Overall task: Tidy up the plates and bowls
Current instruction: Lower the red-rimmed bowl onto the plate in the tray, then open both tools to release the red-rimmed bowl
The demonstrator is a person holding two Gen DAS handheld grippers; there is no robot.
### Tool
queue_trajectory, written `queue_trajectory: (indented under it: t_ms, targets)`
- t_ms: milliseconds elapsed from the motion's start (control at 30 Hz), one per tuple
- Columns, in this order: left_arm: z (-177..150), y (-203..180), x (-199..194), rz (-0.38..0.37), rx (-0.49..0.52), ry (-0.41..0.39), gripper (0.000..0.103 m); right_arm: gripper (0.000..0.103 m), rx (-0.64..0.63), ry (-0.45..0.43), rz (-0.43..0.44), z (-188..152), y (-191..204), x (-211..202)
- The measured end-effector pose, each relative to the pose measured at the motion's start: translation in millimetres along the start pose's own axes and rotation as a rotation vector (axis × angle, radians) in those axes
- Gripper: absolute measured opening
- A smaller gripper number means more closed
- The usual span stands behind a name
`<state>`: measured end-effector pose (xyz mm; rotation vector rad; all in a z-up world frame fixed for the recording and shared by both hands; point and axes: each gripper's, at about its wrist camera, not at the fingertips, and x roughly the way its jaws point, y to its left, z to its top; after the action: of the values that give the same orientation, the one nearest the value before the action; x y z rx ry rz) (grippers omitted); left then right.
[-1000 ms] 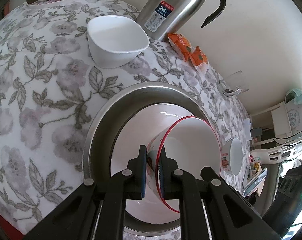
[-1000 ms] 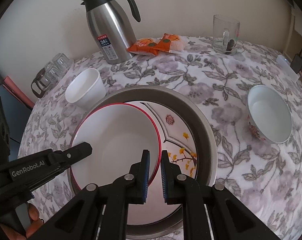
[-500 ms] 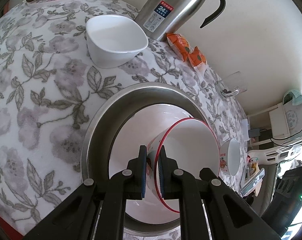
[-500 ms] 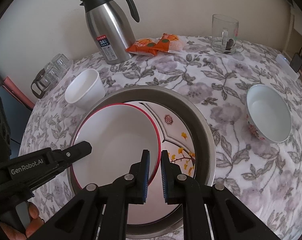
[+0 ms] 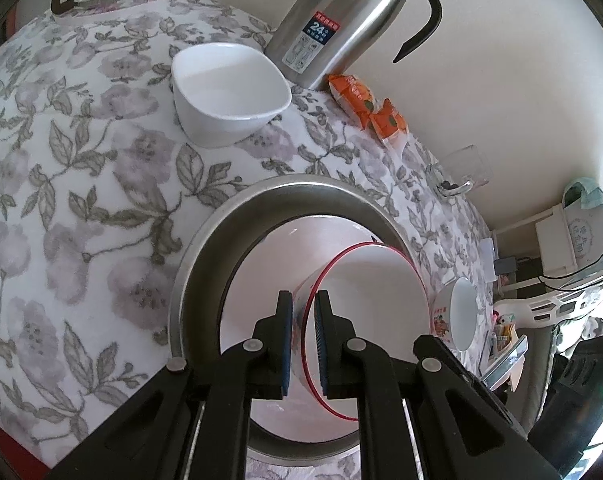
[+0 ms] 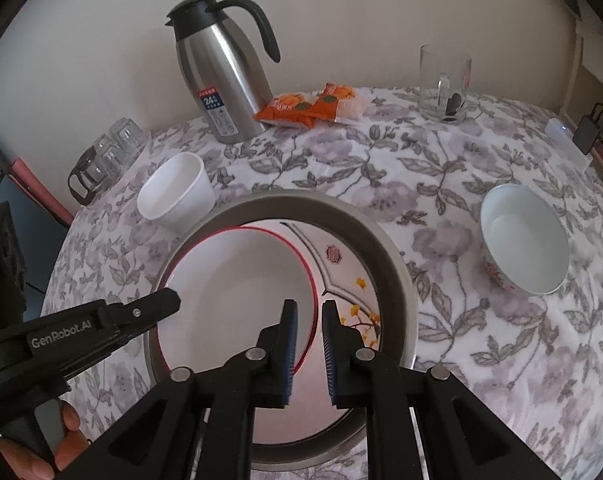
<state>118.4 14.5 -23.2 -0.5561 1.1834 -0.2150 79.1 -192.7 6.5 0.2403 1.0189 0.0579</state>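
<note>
A red-rimmed white bowl (image 5: 373, 300) sits inside a wide round stainless-steel basin (image 5: 205, 248) on the counter (image 5: 81, 160), which is covered with a grey-and-lilac flowered cloth. The bowl is tipped off upright. In the left wrist view its patterned outer wall faces left and its mouth opens to the right, so the axis from foot to mouth leans strongly sideways. In the right wrist view the mouth faces up towards the camera and fills the left part of the basin.

Under it, on the basin floor, lies a white plate painted with yellow blossoms and a red seal (image 6: 341, 276). Whether the bowl touches that plate cannot be told.

The left claw (image 5: 303, 296) is drawn narrow and pinches the bowl's rim, with one pad on the outer wall and one inside. The right claw (image 6: 309, 306) is also narrow and is set around the rim on the side nearest its camera. The red edge runs between its pads, close to the left one, and a thin slit shows beside the other. A person's hand (image 6: 41, 452) grips the left tool's handle at the lower left.

Outside the basin, a plain white square-mouthed bowl (image 5: 229, 96) stands near its far left rim. A white bowl with a flowered outside (image 6: 525, 252) stands well apart to the right. A brushed-steel jug with a black handle (image 5: 341, 20) stands by the wall.
</note>
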Motion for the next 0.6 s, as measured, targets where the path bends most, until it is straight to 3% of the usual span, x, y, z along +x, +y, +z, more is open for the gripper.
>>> queue_trajectory:
  t_ms: [167, 233, 267, 333, 400, 533, 600]
  targets:
    - [1.5, -1.7, -12.3, 0.002, 0.014, -0.034, 0.011, 0.015, 0.005, -0.026, 0.003, 2.6, -1.0, -7.9]
    - [2.2, -3.0, -17.6, 0.001, 0.017, -0.051, 0.012, 0.02, 0.004, -0.032, 0.002, 3.0, -0.9, -9.7]
    - [2.8, -3.1, -19.8, 0.003, 0.019, -0.059, 0.014, 0.028, 0.005, -0.036, -0.001, 3.3, -0.7, -10.9]
    - [4.1, -2.5, -26.3, 0.021, 0.019, -0.083, 0.03, 0.039, 0.004, -0.046, -0.009, 3.8, -0.2, -13.1]
    - [5.5, -1.0, -31.9, 0.043, 0.016, -0.112, 0.039, 0.048, 0.004, -0.052, -0.012, 4.2, -0.4, -14.4]
    - [8.2, 2.6, -36.1, 0.144, 0.02, -0.147, 0.054, 0.062, 0.001, -0.055, -0.023, 4.4, -0.1, -14.3]
    - [9.5, 5.8, -36.2, 0.2, 0.022, -0.154, 0.055, 0.07, 0.001, -0.054, -0.031, 4.0, -0.3, -13.3]
